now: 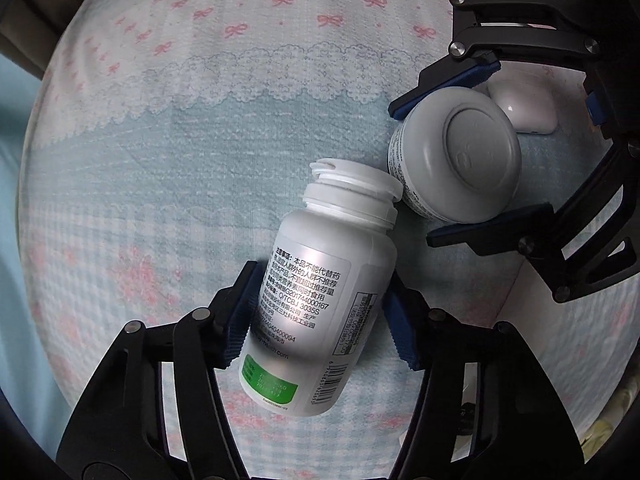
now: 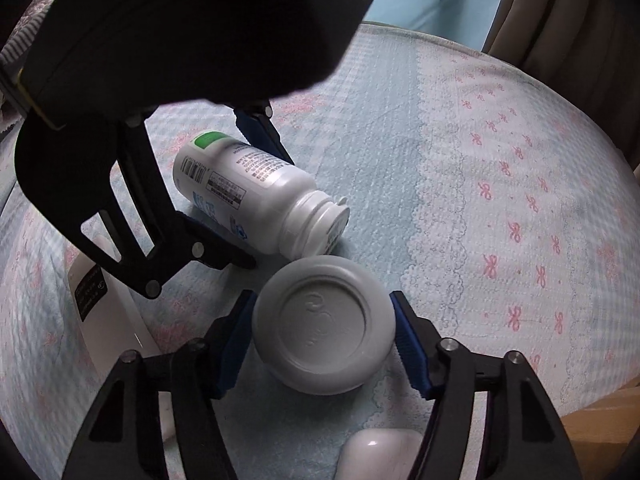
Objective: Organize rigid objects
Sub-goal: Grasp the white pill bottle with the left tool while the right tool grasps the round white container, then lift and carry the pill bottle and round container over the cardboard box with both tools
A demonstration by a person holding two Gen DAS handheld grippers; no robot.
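The bed (image 1: 200, 128), under a pale blue sheet with pink bows and a lace band, carries everything here. On it the bottle (image 1: 320, 292) lies on its side, uncapped, its long axis running from the base at the left gripper (image 1: 320, 316) up toward the open neck, which points at the jar (image 1: 456, 156) and all but touches it. That axis crosses the line between the left gripper's blue pads, so the grasp falls square across the body at mid-label. Both pads sit against the bottle's flanks, and the gripper is clamped on it.

The jar, a short grey-lidded tub, stands just beyond the bottle's mouth, lid tilted a little toward the left camera. In the right wrist view the right gripper (image 2: 324, 344) brackets that lid, pads on opposite edges of the rim; it appears to be clenched on the jar, though a sliver of shadow on one side makes contact there hard to confirm.

Each hand is nearest its own object. Any lift of the bottle has to clear the jar first, in my judgement.

A white rounded case (image 2: 376, 456) lies partly hidden behind the jar, cut off at the frame edge. The bottle's cap is nowhere visible. A white box (image 2: 104, 312) shows only in part behind the left gripper.
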